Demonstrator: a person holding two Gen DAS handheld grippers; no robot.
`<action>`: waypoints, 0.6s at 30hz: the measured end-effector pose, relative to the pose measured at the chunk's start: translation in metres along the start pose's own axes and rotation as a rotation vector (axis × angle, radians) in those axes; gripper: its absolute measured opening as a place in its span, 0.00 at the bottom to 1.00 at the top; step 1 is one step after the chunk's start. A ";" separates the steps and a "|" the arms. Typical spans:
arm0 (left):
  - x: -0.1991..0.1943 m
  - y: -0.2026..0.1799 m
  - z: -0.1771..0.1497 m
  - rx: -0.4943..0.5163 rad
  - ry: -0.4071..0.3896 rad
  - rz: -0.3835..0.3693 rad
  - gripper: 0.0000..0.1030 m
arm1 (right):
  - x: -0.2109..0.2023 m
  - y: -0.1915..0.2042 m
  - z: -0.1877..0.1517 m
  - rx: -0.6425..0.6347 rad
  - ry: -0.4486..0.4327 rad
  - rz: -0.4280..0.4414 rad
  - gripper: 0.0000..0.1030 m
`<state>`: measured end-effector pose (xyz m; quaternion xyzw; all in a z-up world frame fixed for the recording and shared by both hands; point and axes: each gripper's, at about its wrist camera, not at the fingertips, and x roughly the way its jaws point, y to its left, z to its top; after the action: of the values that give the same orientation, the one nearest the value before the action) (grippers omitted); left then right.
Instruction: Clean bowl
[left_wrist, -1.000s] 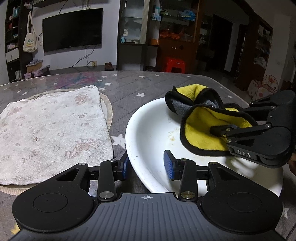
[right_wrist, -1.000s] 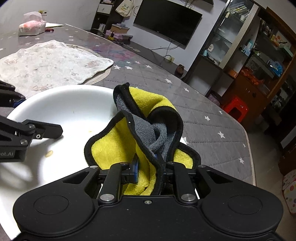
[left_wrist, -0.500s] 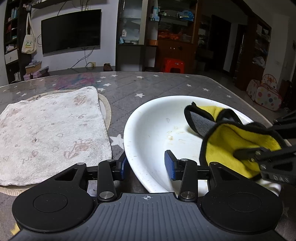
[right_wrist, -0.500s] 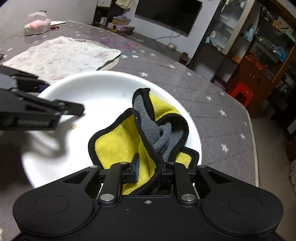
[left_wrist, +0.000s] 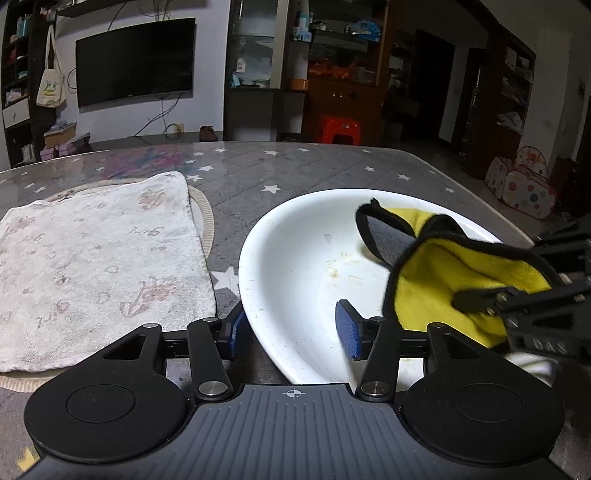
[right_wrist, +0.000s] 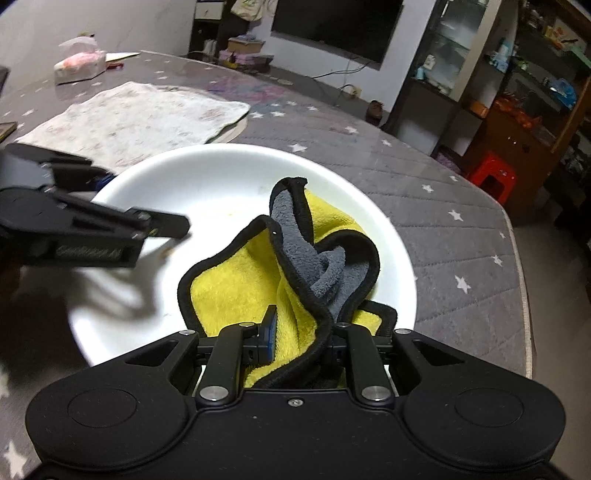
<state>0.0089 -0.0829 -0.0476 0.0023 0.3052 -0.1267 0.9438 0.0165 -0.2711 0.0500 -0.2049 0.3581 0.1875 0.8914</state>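
A wide white bowl (left_wrist: 295, 236) (right_wrist: 207, 173) sits on the grey star-patterned table, with small food crumbs (left_wrist: 332, 271) inside. My left gripper (left_wrist: 291, 332) is open, its blue pads on either side of the bowl's near rim without pressing it. My right gripper (right_wrist: 301, 330) is shut on a yellow and grey cloth (right_wrist: 251, 284) with black edging. The cloth (left_wrist: 454, 280) rests on the bowl's right inner side. The right gripper body (left_wrist: 535, 317) shows at the right of the left wrist view.
A pale patterned towel (left_wrist: 92, 254) (right_wrist: 136, 114) lies on a round mat left of the bowl. A tissue pack (right_wrist: 79, 66) lies at the far left of the table. The table edge (right_wrist: 517, 258) runs to the right; a red stool (right_wrist: 491, 177) stands beyond.
The right gripper has dragged the cloth across the bowl from its far side toward its right, near side. The left gripper has stayed astride the rim.
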 end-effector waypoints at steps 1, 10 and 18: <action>0.000 -0.001 0.000 0.003 0.001 0.005 0.57 | 0.003 -0.001 0.001 -0.003 -0.007 -0.007 0.18; 0.001 -0.001 0.000 0.003 0.002 0.011 0.60 | 0.024 -0.006 0.013 -0.014 -0.048 -0.044 0.18; 0.001 0.000 0.000 0.002 0.002 0.011 0.60 | 0.035 0.000 0.024 -0.067 -0.066 -0.056 0.19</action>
<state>0.0095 -0.0827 -0.0480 0.0052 0.3061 -0.1217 0.9442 0.0535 -0.2525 0.0408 -0.2380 0.3160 0.1811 0.9004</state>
